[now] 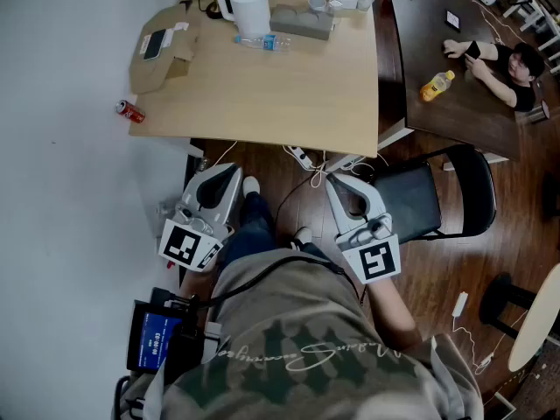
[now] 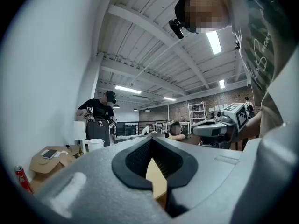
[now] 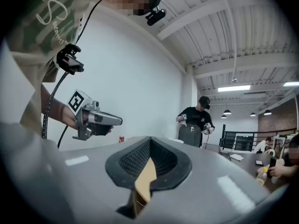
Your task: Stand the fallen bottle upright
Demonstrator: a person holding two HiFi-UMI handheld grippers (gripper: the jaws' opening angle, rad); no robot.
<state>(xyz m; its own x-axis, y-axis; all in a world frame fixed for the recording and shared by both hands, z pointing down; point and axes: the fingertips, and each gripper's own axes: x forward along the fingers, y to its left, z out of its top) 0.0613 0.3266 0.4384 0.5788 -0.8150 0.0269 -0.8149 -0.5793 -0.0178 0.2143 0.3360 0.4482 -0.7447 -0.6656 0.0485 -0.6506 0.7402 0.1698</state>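
Left gripper (image 1: 229,175), right gripper (image 1: 338,184): jaws together

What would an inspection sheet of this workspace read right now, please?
Surface: light wooden table, things gathered along its far side.
Job's things: clear bottle lying on its side beside the white jug.
Clutter: cardboard box, red can at the table's corner, grey tray.
Grippers: left gripper and right gripper both shut, empty, short of the table.
Cables: power strip and leads on the floor.
Surroundings: black chair; a person at the dark table with a yellow bottle.
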